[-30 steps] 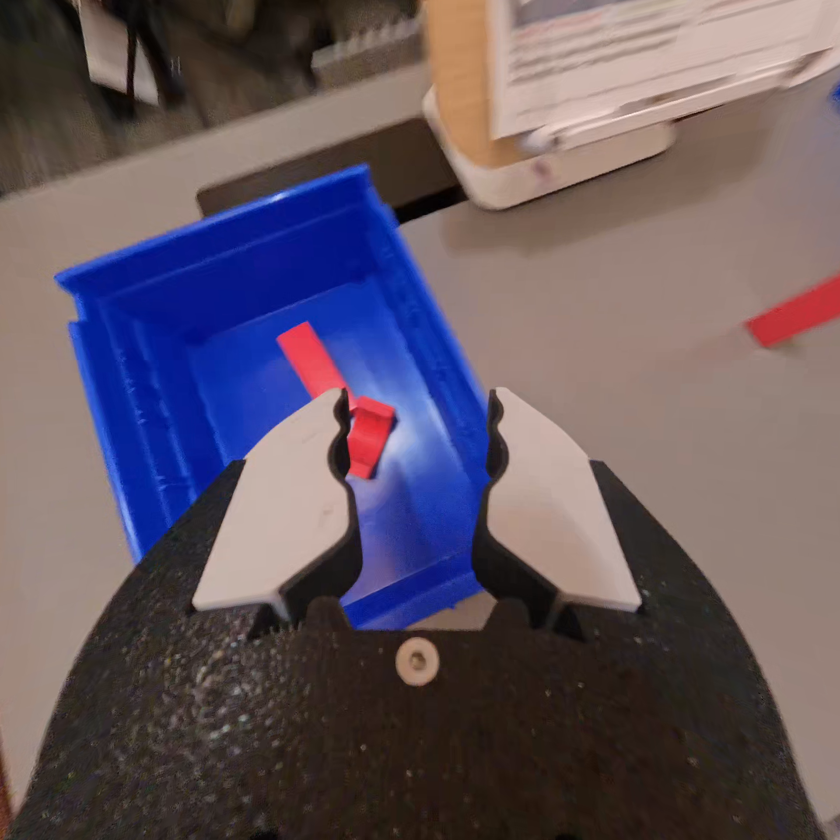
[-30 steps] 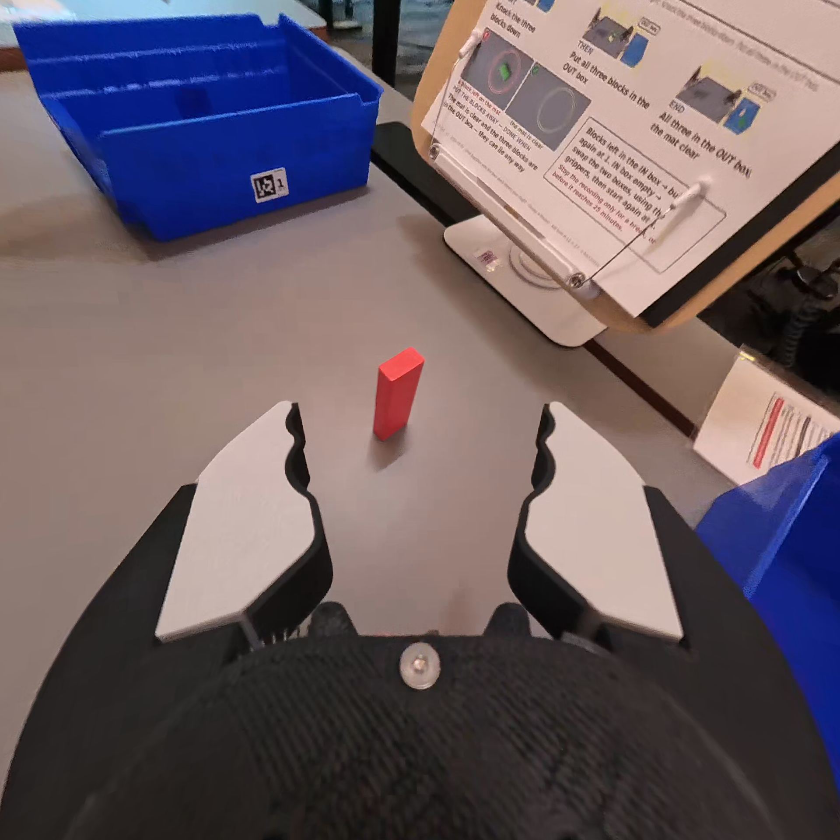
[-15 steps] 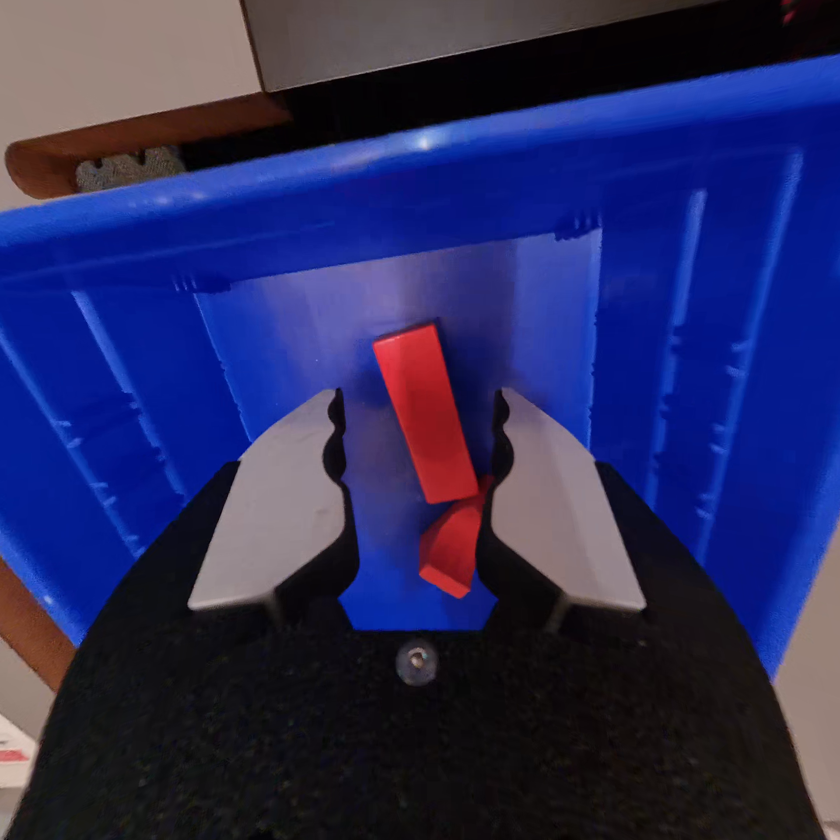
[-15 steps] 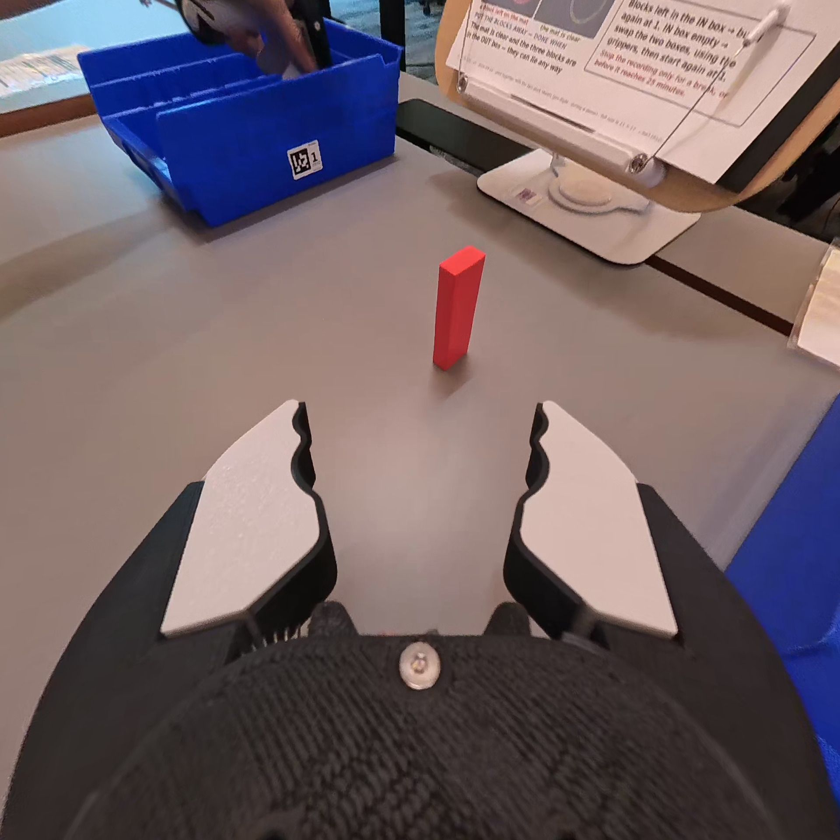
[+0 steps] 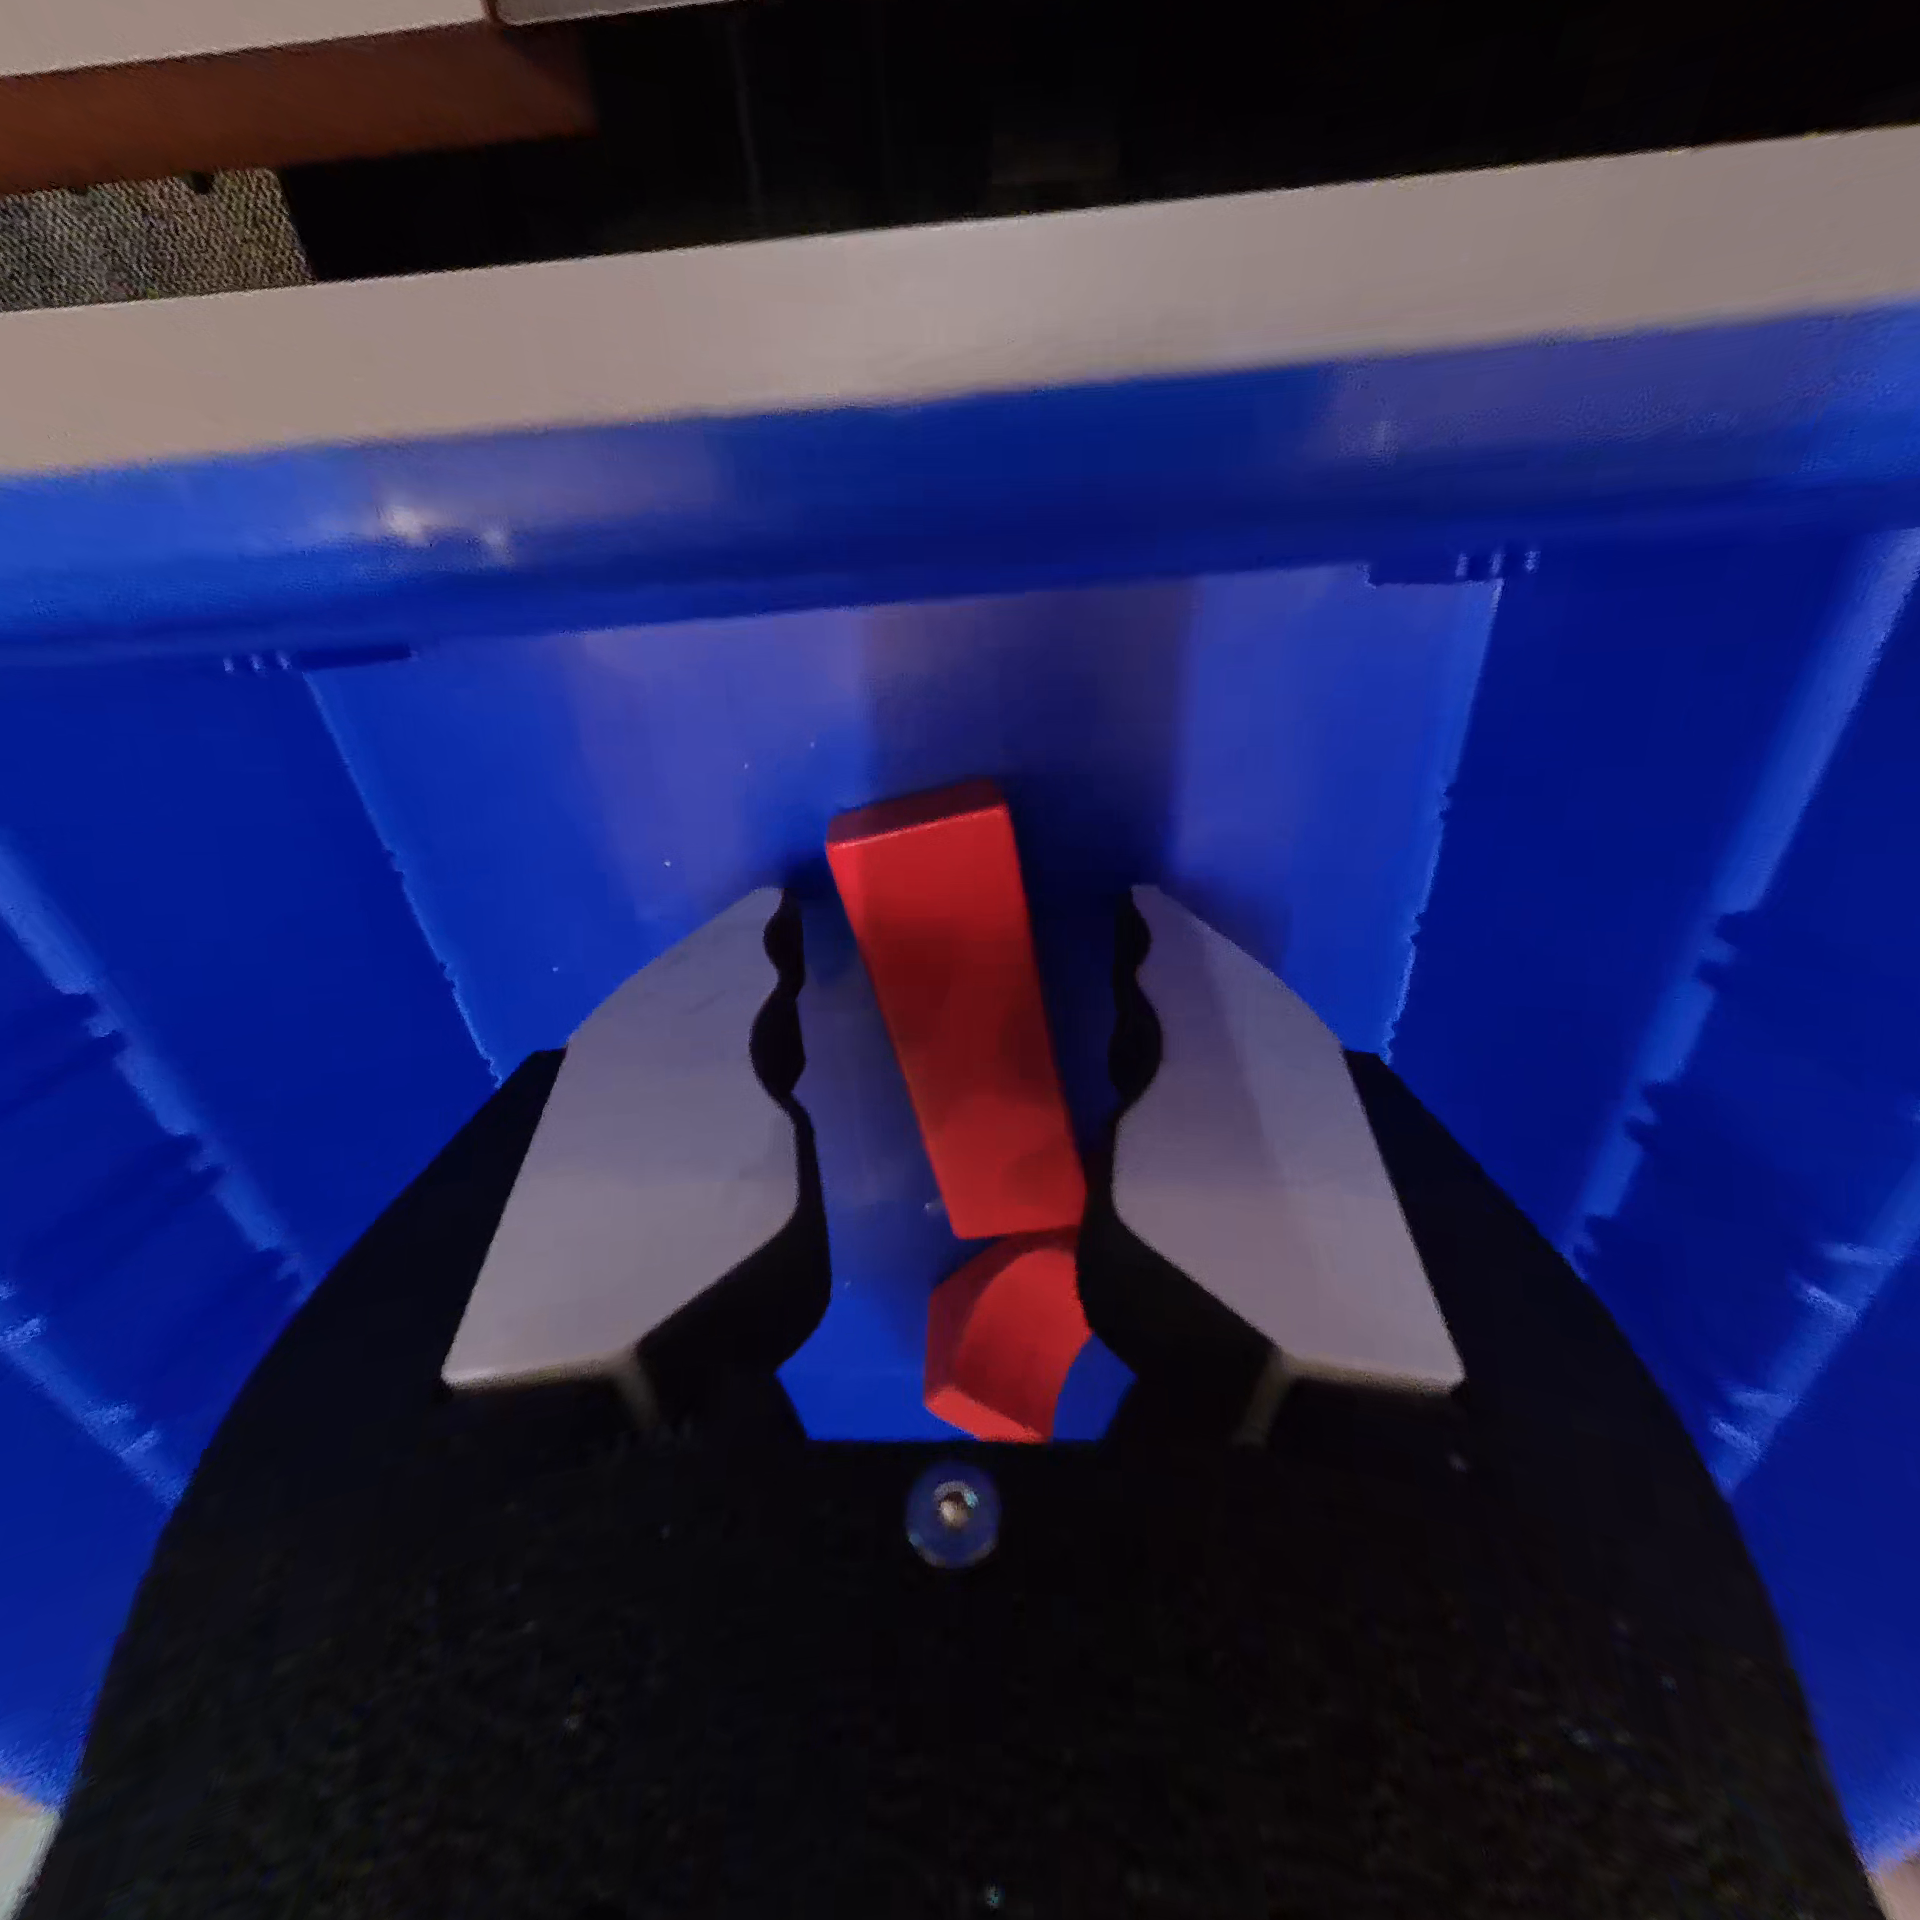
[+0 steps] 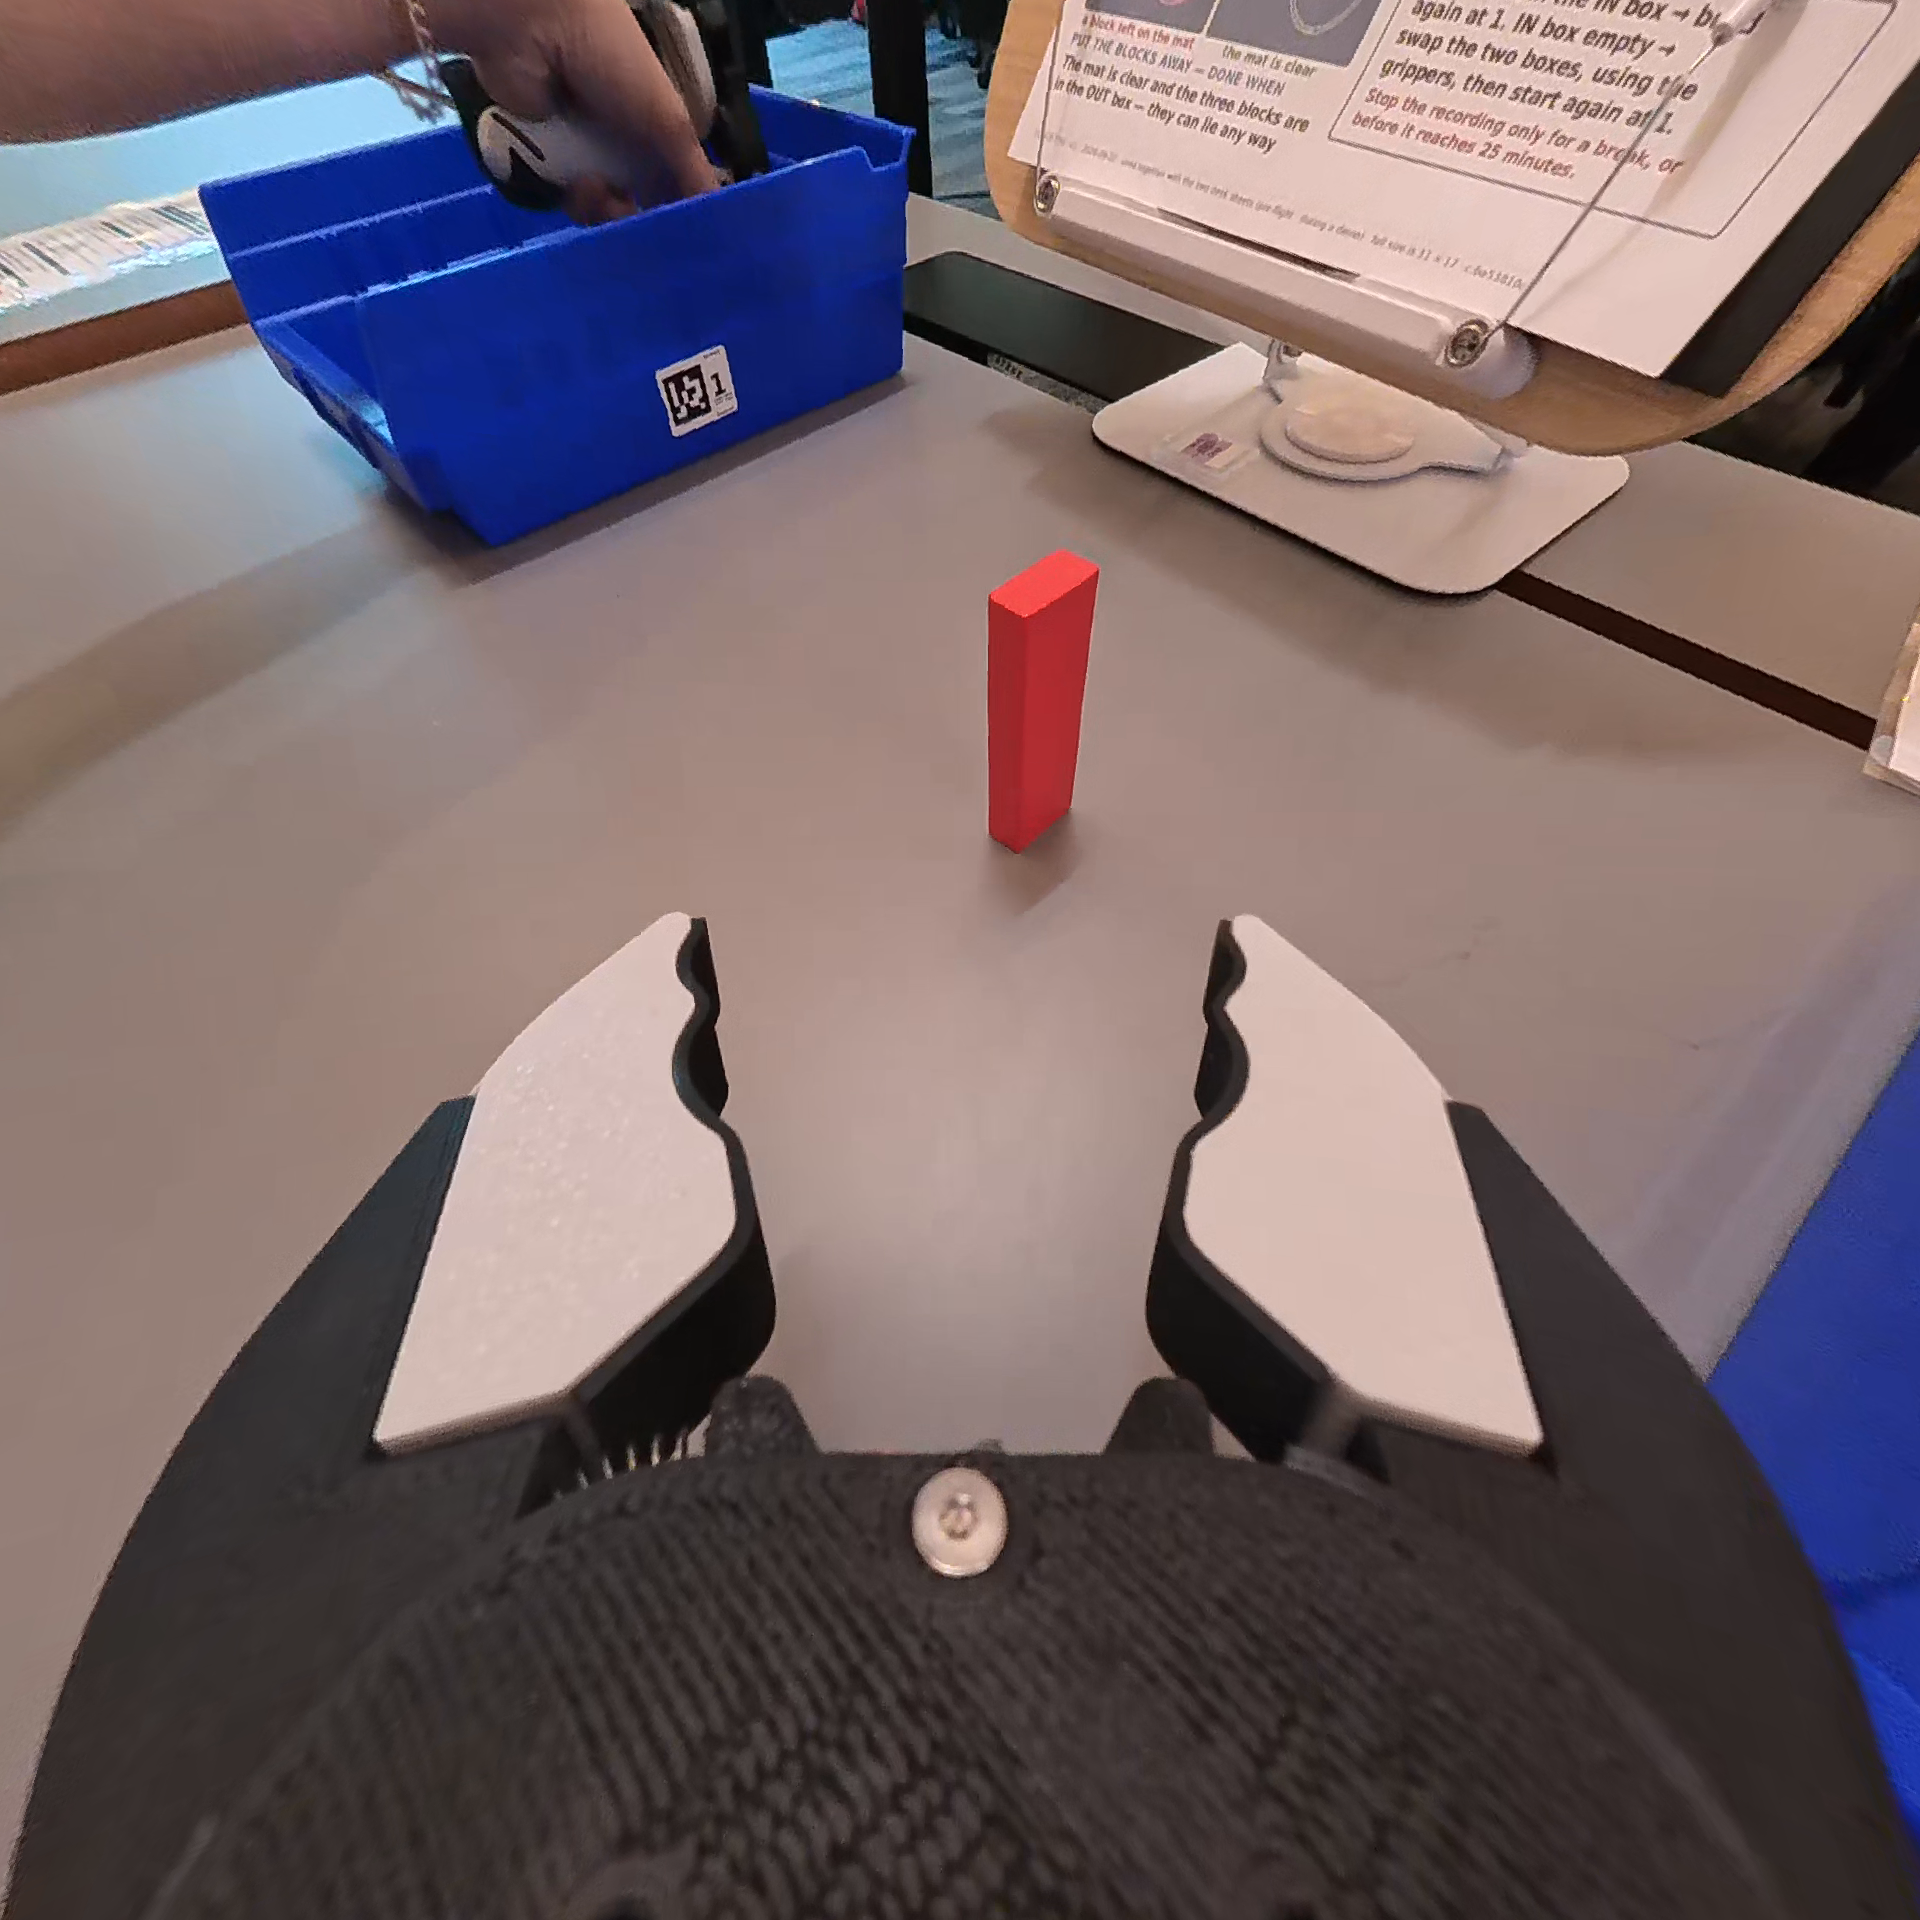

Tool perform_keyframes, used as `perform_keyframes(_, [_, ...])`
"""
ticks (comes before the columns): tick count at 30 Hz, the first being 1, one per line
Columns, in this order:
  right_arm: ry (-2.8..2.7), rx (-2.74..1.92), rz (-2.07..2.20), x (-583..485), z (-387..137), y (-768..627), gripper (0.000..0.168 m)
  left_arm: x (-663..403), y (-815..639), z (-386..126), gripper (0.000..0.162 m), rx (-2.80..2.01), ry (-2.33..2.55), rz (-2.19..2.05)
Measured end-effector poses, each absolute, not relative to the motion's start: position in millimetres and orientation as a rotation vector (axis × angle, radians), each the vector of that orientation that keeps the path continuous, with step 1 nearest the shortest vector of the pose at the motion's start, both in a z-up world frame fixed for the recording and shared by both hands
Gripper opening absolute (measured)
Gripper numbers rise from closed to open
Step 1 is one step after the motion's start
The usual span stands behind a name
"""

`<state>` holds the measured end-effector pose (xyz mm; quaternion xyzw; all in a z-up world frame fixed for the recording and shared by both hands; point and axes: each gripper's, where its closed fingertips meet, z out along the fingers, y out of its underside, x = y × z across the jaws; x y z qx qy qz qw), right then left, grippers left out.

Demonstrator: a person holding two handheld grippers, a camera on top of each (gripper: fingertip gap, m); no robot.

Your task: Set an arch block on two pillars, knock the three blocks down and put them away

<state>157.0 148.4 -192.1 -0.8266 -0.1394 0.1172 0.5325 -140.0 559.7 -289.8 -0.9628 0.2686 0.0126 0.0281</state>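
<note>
My left gripper [image 5: 951,935] is open inside a blue bin [image 5: 935,499], low over its floor. A long red block [image 5: 951,1008] lies between the jaws, nearer the right finger. A second red block [image 5: 1003,1340] lies just behind it, partly under the right finger. My right gripper [image 6: 961,966] is open and empty above the grey table [image 6: 416,790]. A red block [image 6: 1039,701] stands upright on the table just ahead of it. The blue bin [image 6: 582,343] shows far left in the right wrist view, with a person's hand [image 6: 582,94] holding the left gripper inside it.
A wooden stand [image 6: 1403,312] holding a printed sheet sits on a white base [image 6: 1371,468] at the back right. Another blue bin's edge [image 6: 1829,1351] is at the right. A black strip [image 6: 1039,312] lies behind the bin. A brown table edge [image 5: 260,104] lies beyond the bin.
My left gripper has gone down into the blue bin and closer to the two red blocks. My right gripper has dropped lower; the upright block now looks taller and nearer.
</note>
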Motion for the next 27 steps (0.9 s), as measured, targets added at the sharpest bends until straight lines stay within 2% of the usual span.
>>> perform_keyframes(4, [-0.341,-1.97,0.285,153.1,-194.5,151.5,0.091,-135.8,559.3,-290.4,0.046,-2.977,0.831,-0.016])
perform_keyframes(5, [-0.342,-1.971,0.285,152.2,-195.2,151.9,0.091,-135.1,560.8,-290.2,0.036,-2.966,0.826,-0.027])
perform_keyframes(6, [-0.343,-1.97,0.287,151.3,-196.0,152.5,0.091,-134.7,562.2,-290.0,0.033,-2.955,0.819,-0.035])
perform_keyframes(15, [-0.332,-1.938,0.299,144.0,-193.2,153.8,0.09,-137.0,569.9,-283.1,0.032,-2.759,0.895,-0.095])
perform_keyframes(18, [-0.347,-1.933,0.3,141.7,-190.7,151.1,0.089,-127.1,576.6,-254.5,0.033,-2.62,0.877,-0.252])
perform_keyframes(27, [-0.368,-1.902,0.314,132.5,-181.7,152.7,0.087,-81.6,546.9,-126.0,0.032,-2.086,0.967,-0.696])
